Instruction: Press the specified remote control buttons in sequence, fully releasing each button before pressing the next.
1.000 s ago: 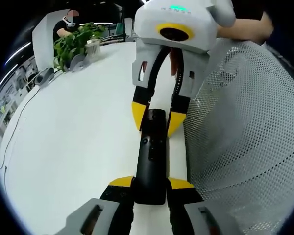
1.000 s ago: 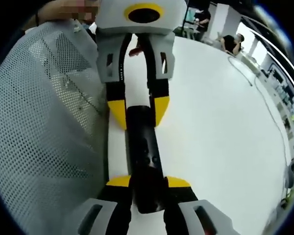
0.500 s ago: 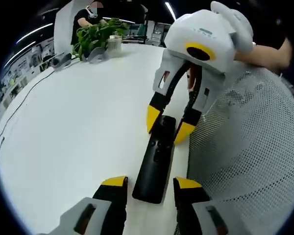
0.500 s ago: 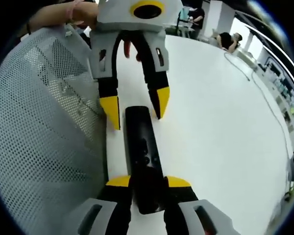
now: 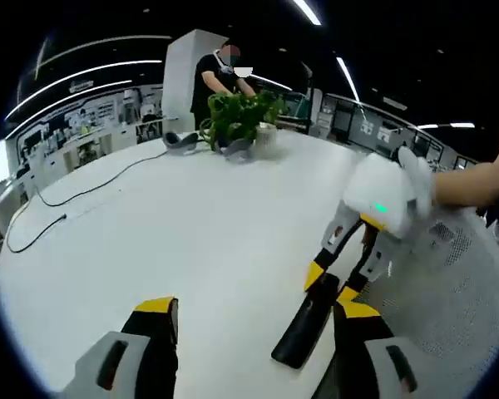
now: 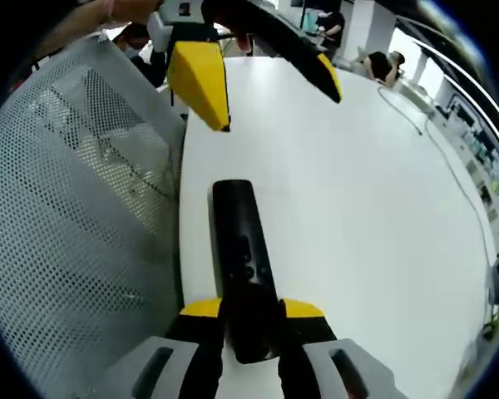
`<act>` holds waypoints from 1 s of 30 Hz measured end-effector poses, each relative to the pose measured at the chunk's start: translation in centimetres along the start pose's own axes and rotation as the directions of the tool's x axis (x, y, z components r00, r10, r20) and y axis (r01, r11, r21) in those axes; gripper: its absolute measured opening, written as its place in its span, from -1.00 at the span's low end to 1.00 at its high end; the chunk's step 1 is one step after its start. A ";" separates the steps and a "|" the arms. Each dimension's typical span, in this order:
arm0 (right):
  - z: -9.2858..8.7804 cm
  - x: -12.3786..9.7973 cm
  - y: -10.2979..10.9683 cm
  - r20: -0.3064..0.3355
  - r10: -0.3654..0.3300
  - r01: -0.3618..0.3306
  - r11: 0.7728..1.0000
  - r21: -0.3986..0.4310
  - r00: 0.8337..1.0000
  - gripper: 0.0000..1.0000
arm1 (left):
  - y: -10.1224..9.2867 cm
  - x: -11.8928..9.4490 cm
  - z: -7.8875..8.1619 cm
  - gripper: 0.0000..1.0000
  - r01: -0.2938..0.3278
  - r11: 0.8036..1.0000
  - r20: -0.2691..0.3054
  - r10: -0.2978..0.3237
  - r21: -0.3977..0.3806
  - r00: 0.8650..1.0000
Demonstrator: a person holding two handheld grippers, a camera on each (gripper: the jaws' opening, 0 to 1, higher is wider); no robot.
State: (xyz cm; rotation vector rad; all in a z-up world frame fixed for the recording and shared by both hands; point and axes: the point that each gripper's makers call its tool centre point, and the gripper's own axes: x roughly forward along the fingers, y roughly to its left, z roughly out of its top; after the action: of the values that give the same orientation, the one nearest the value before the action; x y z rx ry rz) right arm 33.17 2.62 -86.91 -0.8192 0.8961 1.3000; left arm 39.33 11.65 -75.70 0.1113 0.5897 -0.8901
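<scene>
right gripper view: right gripper (image 6: 251,312) clamps remote (image 6: 244,263); left gripper (image 6: 262,79) raised, jaws apart.

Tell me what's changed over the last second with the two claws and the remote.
The left claw let go of the remote: a second ago its jaws were closed on the far end, then they opened, and now it has lifted up and away, jaws spread. The right claw stays clamped on the near end, and the remote stays flat on the white table beside the mesh basket.
</scene>
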 end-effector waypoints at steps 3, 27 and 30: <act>0.0 0.0 0.0 -0.006 0.000 0.000 1.000 -0.002 1.000 -0.56 | 1.3 -1.9 2.9 0.78 -0.076 0.995 0.143 0.084 -0.060 0.986; 0.1 0.0 0.0 0.007 -0.010 0.009 1.000 0.023 1.000 -0.55 | 2.2 -13.6 4.0 1.00 -0.370 0.905 0.362 0.424 -0.212 0.830; 0.1 0.0 0.0 0.010 -0.011 0.010 1.000 0.027 1.000 -0.55 | 1.5 -13.9 3.7 1.00 -0.385 0.901 0.357 0.432 -0.197 0.828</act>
State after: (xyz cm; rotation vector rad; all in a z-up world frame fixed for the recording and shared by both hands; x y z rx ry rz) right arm 33.16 2.69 -86.83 -0.7946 0.8981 1.2796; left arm 35.40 21.09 -65.52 -0.0490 0.2206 -0.4338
